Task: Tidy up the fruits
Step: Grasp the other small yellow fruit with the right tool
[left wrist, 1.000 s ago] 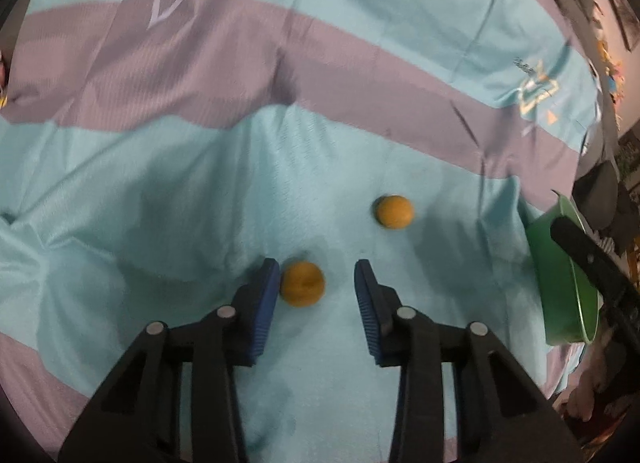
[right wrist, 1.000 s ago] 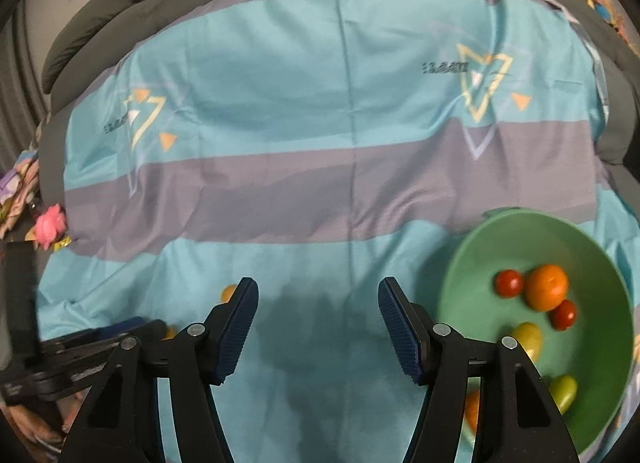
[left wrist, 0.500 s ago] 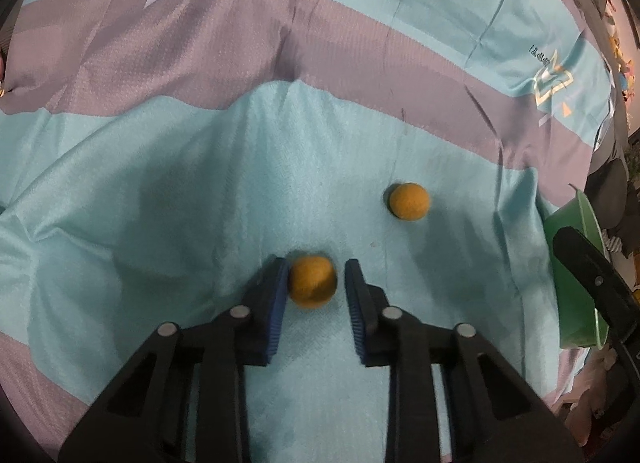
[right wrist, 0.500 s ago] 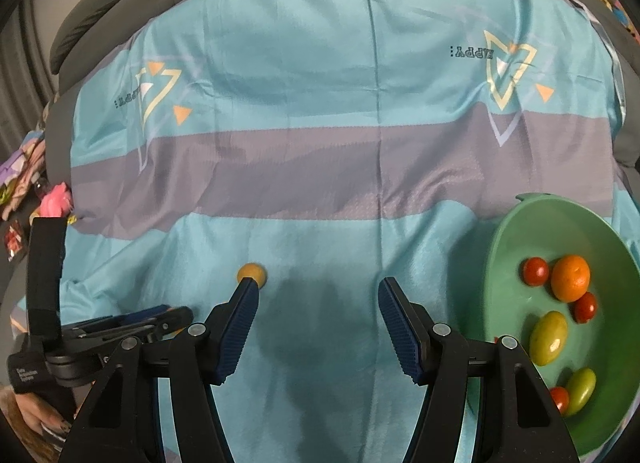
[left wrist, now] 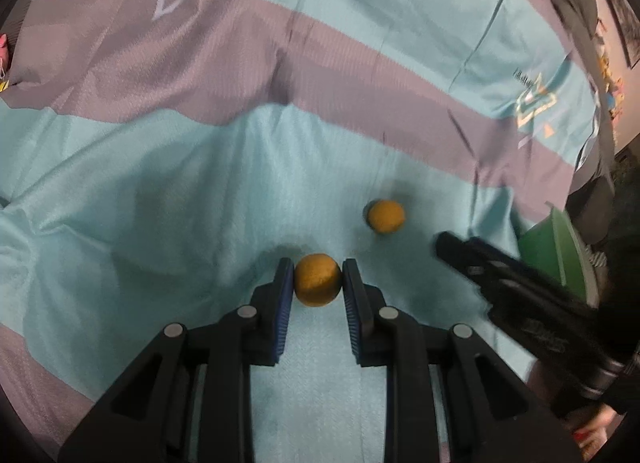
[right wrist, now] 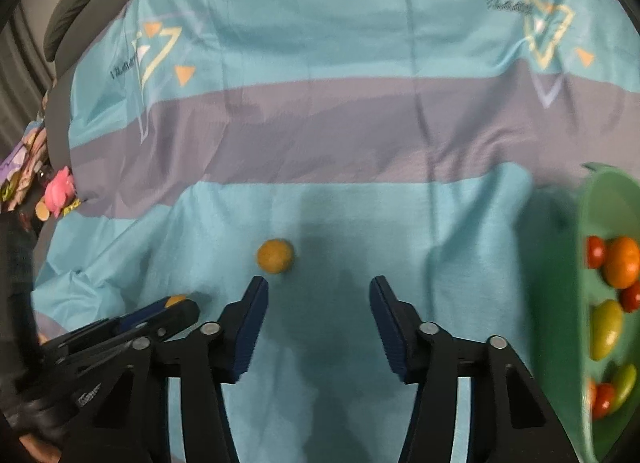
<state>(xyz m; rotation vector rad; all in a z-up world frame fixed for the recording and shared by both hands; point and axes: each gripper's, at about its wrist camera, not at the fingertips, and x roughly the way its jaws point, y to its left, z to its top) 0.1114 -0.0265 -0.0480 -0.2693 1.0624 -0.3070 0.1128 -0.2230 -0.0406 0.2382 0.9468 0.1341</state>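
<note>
My left gripper [left wrist: 318,277] is shut on a small round orange fruit [left wrist: 318,280], its blue pads pressing both sides just above the blue bedsheet. A second orange fruit [left wrist: 386,216] lies on the sheet beyond it to the right. In the right wrist view that loose fruit [right wrist: 275,255] sits just ahead of my right gripper [right wrist: 319,288], off its left finger. The right jaws are closing, with only sheet between them. The left gripper [right wrist: 176,305] shows at lower left with a sliver of its fruit. A green bowl [right wrist: 576,303] at the right edge holds several fruits.
The blue and purple striped sheet [left wrist: 200,63] covers a bed, with folds near the left. The right gripper's dark body [left wrist: 520,295] crosses the lower right of the left wrist view, in front of the bowl's rim [left wrist: 560,247]. A pink toy [right wrist: 60,191] lies at the bed's left side.
The left gripper closed onto the near orange fruit and holds it. The right gripper moved left and down from the bowl toward the loose fruit, and its jaws narrowed.
</note>
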